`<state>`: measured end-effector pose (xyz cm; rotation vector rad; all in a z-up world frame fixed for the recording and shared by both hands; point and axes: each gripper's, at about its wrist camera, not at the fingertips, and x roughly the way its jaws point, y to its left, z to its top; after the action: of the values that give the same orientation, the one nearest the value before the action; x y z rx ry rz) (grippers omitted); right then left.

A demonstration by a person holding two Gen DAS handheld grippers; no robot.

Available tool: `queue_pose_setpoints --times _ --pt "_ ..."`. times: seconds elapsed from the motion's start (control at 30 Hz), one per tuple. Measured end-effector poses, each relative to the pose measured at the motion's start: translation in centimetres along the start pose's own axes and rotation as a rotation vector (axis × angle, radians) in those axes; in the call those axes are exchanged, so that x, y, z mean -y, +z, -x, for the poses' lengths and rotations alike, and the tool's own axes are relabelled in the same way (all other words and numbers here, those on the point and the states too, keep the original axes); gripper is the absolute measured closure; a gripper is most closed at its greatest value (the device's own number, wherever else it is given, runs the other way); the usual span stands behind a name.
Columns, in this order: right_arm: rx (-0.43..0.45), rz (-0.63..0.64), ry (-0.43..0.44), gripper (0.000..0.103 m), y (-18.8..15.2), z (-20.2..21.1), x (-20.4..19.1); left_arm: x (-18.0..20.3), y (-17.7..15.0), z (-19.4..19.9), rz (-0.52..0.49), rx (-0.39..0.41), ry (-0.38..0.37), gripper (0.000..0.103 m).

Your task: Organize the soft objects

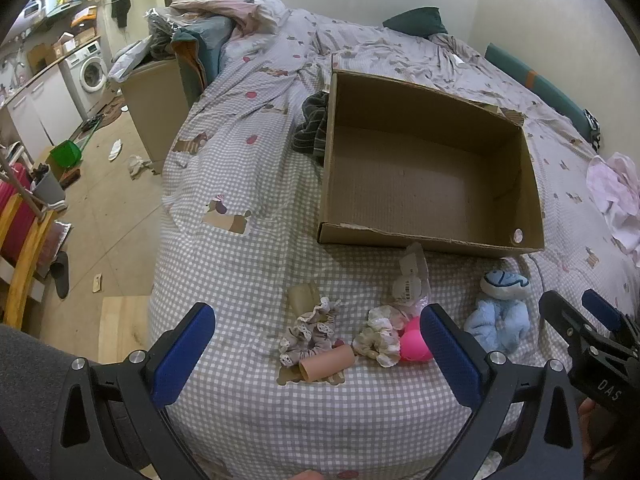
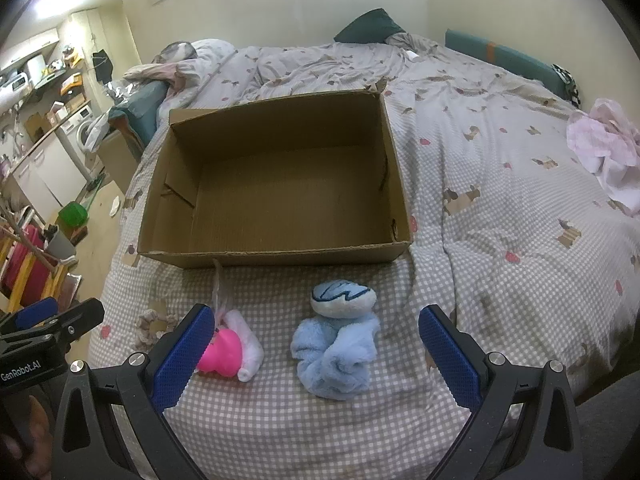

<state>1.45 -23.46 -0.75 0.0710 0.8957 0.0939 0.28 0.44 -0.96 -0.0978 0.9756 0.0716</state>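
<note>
Left tongs [image 1: 316, 352] spread wide, gripping nothing, poised over a frilly grey-and-white fabric scrunchie [image 1: 310, 330] and a tan cardboard tube [image 1: 326, 364] on the grey checked bed cover [image 1: 240, 264]. Right tongs [image 2: 316, 350] likewise wide open and empty, framing a fluffy light-blue scrunchie [image 2: 336, 354] with a white-and-blue plush oval [image 2: 343, 298] touching its far side. Bright pink soft toy [image 2: 222, 354] just beside the blue left pad [image 2: 182, 356]. Beyond — an open brown cardboard box [image 2: 276, 254], bare inside.

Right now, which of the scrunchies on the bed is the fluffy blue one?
The blue scrunchie, lying between the right gripper fingers below the blue-and-white plush; the lace-trimmed scrunchie and cream scrunchie are not blue.
</note>
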Motion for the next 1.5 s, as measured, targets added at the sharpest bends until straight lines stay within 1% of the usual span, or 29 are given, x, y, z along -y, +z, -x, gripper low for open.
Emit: queue_pose_setpoints --times 0.8,1.0,1.07,1.13,1.3,1.37,1.43,1.5 --pt "-0.004 0.009 0.004 0.000 -0.1 0.0 -0.3 0.2 -0.3 -0.3 -0.003 -0.008 0.010 0.001" --pt "-0.029 -0.008 0.016 0.000 0.0 -0.1 0.0 -0.1 -0.2 -0.3 0.004 -0.015 0.012 0.001" --pt "-0.055 -0.017 0.028 0.000 0.3 -0.4 0.5 -0.3 -0.1 -0.3 0.011 -0.019 0.014 0.001" --pt "-0.103 -0.030 0.049 0.000 0.6 -0.9 0.9 -0.6 -0.1 -0.3 0.023 -0.024 0.016 0.001" --pt "-0.243 -0.051 0.062 0.000 1.5 -2.9 2.1 -1.3 0.2 -0.1 0.057 -0.021 0.021 0.001" --pt "-0.298 -0.047 0.048 0.000 1.7 -3.9 2.6 -1.6 0.4 0.0 0.071 -0.015 0.034 0.001" --pt "-0.355 -0.028 0.009 0.000 1.7 -5.4 2.8 -2.0 0.5 -0.1 0.083 -0.018 0.054 0.001" --pt "-0.392 -0.005 -0.005 0.000 1.4 -6.7 2.7 -2.2 0.5 -0.3 0.095 -0.026 0.064 0.001"
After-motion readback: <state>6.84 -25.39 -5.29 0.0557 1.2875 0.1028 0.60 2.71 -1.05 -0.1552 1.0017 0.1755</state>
